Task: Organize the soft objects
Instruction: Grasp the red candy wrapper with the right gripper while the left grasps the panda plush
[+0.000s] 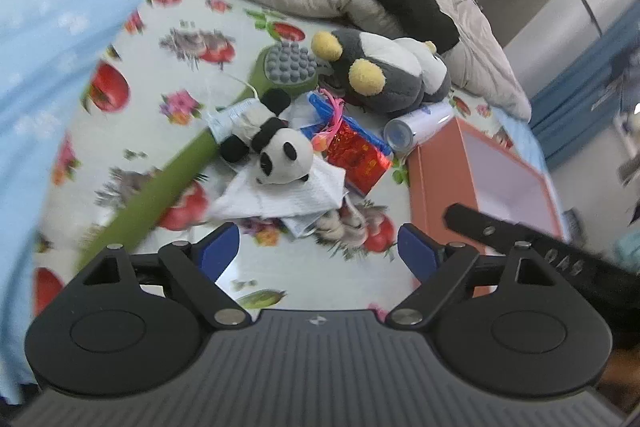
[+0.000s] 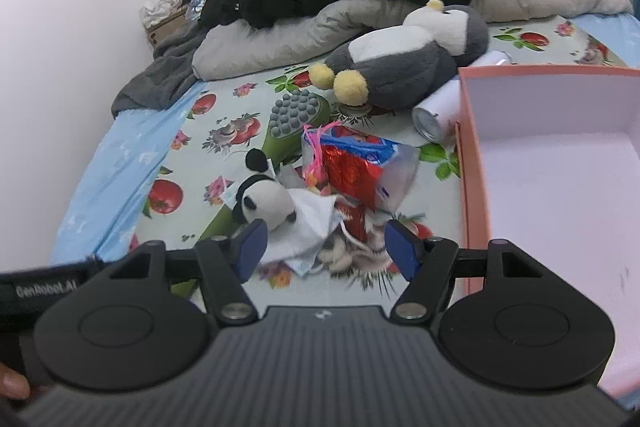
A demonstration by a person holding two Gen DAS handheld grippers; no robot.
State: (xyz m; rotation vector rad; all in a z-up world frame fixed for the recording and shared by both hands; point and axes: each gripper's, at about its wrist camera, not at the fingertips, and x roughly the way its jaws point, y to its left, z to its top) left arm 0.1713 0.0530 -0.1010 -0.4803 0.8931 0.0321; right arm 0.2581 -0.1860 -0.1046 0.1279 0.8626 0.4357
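While both jaws gape empty, one panda (image 1: 284, 157), one penguin (image 1: 380, 71) and one box (image 2: 560, 163) lie below.

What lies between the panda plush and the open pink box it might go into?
The red foil packet and its clear bag lie between the panda plush and the pink box; the box is open-topped.

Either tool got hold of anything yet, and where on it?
Nothing is held. The left tool and right tool both stand open with only the bedsheet and clutter behind their gaps; the panda plush lies ungripped on the white cloth.
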